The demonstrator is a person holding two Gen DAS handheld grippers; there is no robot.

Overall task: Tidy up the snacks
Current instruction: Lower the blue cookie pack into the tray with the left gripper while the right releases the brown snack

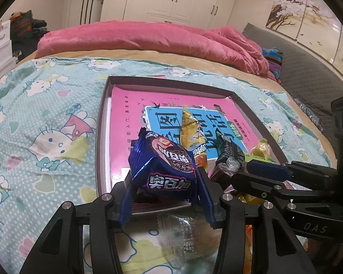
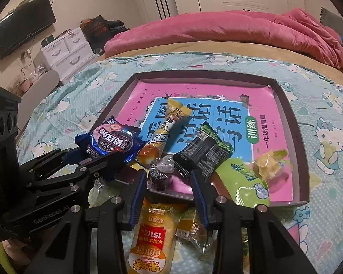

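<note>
The left gripper [image 1: 163, 182] pinches the blue cookie packet [image 1: 164, 159], light and crinkly. The right gripper [image 2: 169, 196] hangs spread, empty; seams grip best

An orange snack packet [image 2: 148, 239] runs off the right wrist view's bottom edge; black gripper linkages cover the tray's [image 1: 103, 123] near rim.

Blue biscuit packet [image 1: 164, 162]; pink book [image 2: 148, 91] (blue panel); cat-print turquoise sheet [image 1: 45, 118]

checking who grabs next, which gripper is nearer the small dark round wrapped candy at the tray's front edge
Right. The right gripper has the small dark round wrapped candy just ahead between its open jaws; the left gripper is off to the side, gripping the blue cookie packet.
</note>
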